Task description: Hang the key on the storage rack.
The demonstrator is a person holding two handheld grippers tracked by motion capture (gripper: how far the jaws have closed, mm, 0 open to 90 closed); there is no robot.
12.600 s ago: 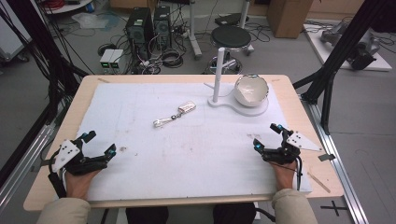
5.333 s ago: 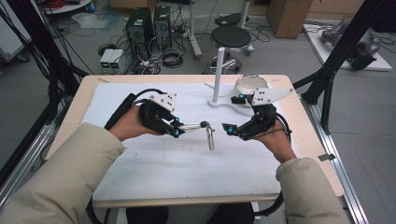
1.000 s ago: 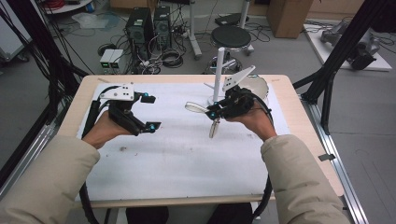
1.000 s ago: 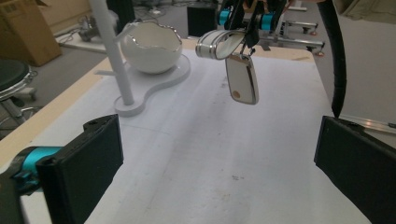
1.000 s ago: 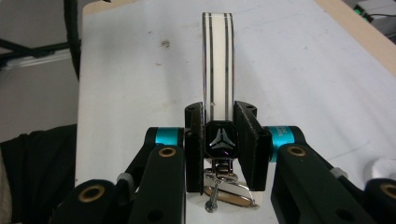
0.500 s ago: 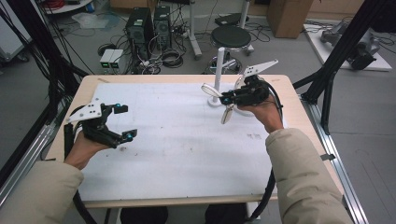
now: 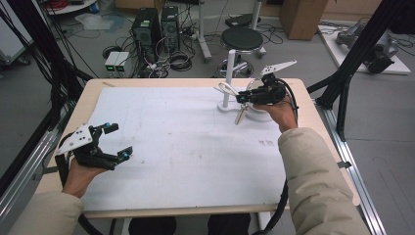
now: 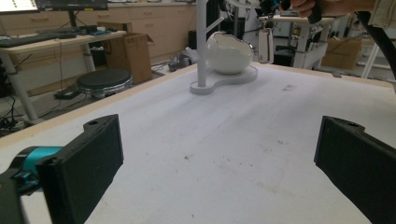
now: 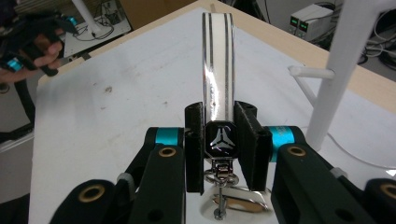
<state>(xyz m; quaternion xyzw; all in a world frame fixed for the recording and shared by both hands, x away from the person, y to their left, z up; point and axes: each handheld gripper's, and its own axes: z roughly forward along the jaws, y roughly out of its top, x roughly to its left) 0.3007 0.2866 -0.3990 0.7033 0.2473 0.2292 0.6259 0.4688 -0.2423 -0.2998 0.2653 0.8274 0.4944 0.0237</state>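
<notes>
The right tongs are clenched on a keychain strap, gripping it at its black emblem clasp, and hold it in the air beside the white hook stand at the far right of the surface. A key fob dangles from the strap below the tongs. A white bowl sits on the stand's base, just behind. The left tongs are released, jaws spread wide and holding nothing, low over the near left part of the white-covered surface, well apart from the stand.
</notes>
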